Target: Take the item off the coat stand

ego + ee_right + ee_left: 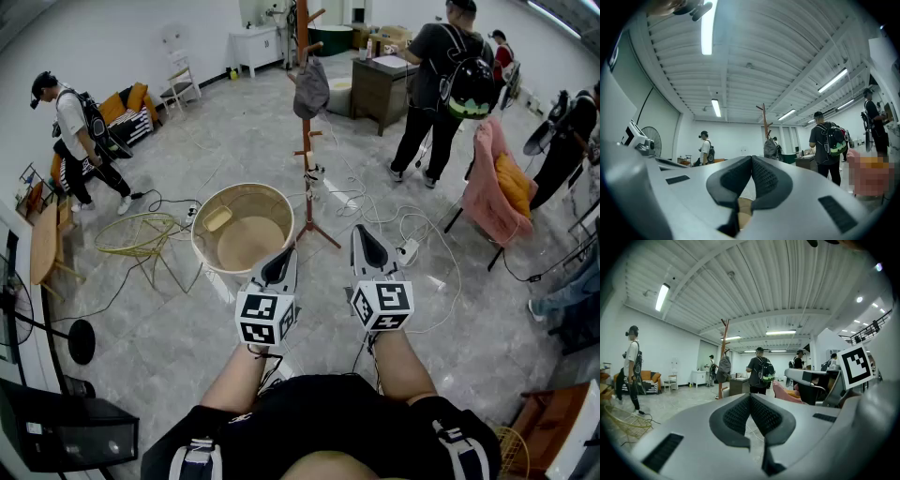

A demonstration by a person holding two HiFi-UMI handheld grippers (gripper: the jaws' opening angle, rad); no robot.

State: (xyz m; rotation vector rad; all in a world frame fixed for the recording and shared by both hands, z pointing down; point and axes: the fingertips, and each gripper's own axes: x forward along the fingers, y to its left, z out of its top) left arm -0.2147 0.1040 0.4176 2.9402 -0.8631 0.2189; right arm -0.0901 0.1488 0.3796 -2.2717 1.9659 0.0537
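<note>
The left gripper [280,264] and right gripper [368,242] are held side by side, low in front of the person. Each has its jaws pressed together with nothing between them. The grey bag [310,89] hangs high on the wooden coat stand [307,159], straight ahead and well apart from both pairs of jaws. A round tub [242,228] stands near the stand's foot.

I see coat stand [307,141] straight ahead, bag [310,89] hanging on its upper part. Tub [243,228] on floor just left of stand's feet. Cabinet [380,89] behind stand, to right. Left gripper [281,262] and right gripper [367,246] side by side, nearest me.
</note>
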